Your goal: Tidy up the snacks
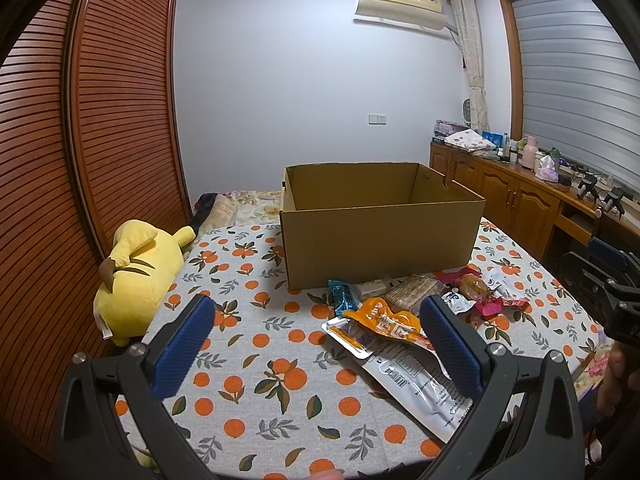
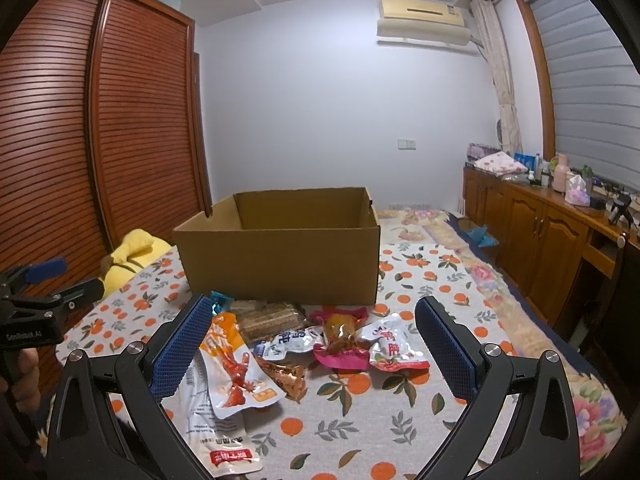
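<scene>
Two sets of blue-padded tongs, left (image 1: 316,320) and right (image 2: 312,322), gape wide, holding nothing. Scattered foil and plastic snack packets (image 2: 304,340) lie on orange-print cloth surface (image 2: 360,420), just before open brown cardboard box (image 2: 280,256). Yellow plush toy (image 1: 136,280) left of box, apart.

Each hand-held gripper, left (image 1: 316,344) and right (image 2: 312,344), has black angular arms with silver screws. Its fingers (image 1: 184,344) carry blue, finely textured pads. White lettering marks the left body.
</scene>
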`<state>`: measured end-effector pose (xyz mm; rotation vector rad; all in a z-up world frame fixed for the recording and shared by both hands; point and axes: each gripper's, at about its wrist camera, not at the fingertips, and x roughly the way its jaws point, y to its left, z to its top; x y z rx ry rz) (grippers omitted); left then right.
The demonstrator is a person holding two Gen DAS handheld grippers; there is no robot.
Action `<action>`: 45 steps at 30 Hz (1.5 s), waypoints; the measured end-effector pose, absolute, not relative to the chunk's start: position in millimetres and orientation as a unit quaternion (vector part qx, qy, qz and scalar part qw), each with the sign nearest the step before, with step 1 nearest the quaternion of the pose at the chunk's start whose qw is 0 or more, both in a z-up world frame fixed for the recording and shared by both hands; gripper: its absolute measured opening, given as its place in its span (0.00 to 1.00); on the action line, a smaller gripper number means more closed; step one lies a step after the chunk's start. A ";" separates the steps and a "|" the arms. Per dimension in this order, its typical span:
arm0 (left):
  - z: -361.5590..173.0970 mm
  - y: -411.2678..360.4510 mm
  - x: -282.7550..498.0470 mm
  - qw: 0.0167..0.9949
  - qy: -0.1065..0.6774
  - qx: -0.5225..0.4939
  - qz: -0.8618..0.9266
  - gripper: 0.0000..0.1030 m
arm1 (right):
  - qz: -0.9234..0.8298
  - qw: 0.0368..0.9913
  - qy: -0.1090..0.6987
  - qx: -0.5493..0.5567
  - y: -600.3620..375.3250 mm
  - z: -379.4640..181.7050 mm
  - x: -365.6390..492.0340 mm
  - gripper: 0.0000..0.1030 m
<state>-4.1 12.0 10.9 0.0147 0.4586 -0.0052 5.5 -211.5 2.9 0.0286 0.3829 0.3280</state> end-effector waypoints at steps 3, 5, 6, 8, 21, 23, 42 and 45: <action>10.2 11.2 -4.0 0.974 0.228 0.007 -0.004 1.00 | 0.163 0.968 0.189 0.014 -212.0 3.5 4.9 1.00; 10.4 11.3 -4.6 0.974 0.228 0.008 -0.005 1.00 | 0.163 0.968 0.190 0.014 -212.0 3.5 5.0 1.00; 10.3 11.4 -4.5 0.974 0.228 0.007 -0.005 1.00 | 0.163 0.968 0.190 0.014 -212.2 3.7 4.7 1.00; 9.3 10.8 -4.7 0.973 0.229 0.007 -0.005 1.00 | 0.163 0.968 0.189 0.014 -212.0 3.5 4.8 1.00; -14.6 9.0 3.6 0.966 0.259 0.004 -0.015 1.00 | 0.180 0.960 0.214 0.008 -209.5 -7.1 9.9 1.00; -20.2 8.0 5.9 0.963 0.268 0.001 -0.022 1.00 | 0.186 0.958 0.220 0.004 -208.8 -11.3 11.9 1.00; -66.9 9.8 35.5 0.940 0.338 -0.021 -0.046 0.97 | 0.355 0.870 0.333 -0.074 -143.9 -49.0 56.0 0.72; -71.5 11.1 35.4 0.937 0.345 -0.024 -0.046 0.97 | 0.374 0.852 0.357 -0.084 -127.7 -59.5 62.8 0.68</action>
